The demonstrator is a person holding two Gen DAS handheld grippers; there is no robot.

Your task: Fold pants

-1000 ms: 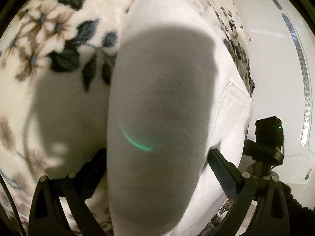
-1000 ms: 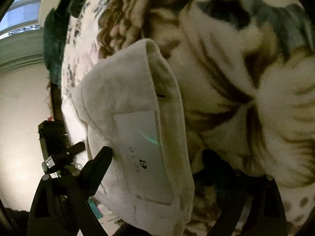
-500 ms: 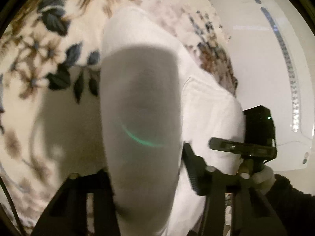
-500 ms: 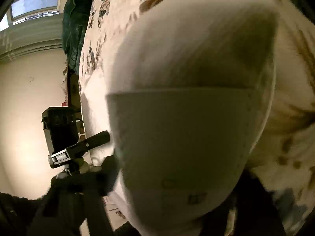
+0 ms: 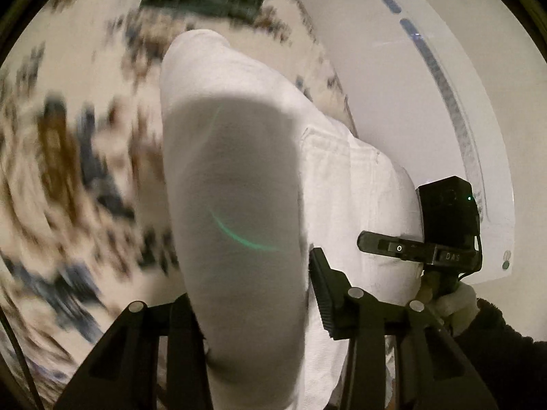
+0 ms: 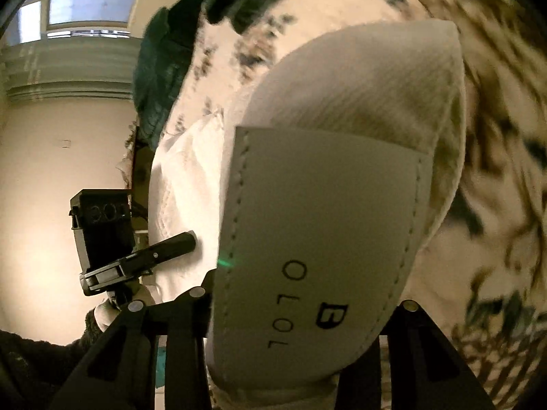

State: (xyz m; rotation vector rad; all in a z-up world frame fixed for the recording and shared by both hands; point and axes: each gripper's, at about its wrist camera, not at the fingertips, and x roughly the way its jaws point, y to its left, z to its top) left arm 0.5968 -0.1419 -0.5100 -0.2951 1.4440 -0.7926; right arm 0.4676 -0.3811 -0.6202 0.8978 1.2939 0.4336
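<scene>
Together, my left tool [image 5: 253, 311] and right tool [image 6: 297, 321] were closing on the pants [image 5: 239, 177], gripping one end apiece to lift them clear of the bed [image 5: 68, 157].

Floral blanket [image 5: 68, 157] underneath — pale wall [image 6: 51, 171], high window [image 6: 92, 0], dark green cloth [image 6: 164, 68] at the far edge.

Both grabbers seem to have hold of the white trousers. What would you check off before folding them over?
1. Left hand-held gripper has thick white cotton pants between its closing jaws: ok.
2. Right hand-held gripper closing on the waistband's white leather patch: ok.
3. Cloth lifted clear of the floral fleece blanket: cannot tell.
4. Far leg ends lying flat: cannot tell, hidden.
5. Dark green cloth clear of the pants: ok.
</scene>
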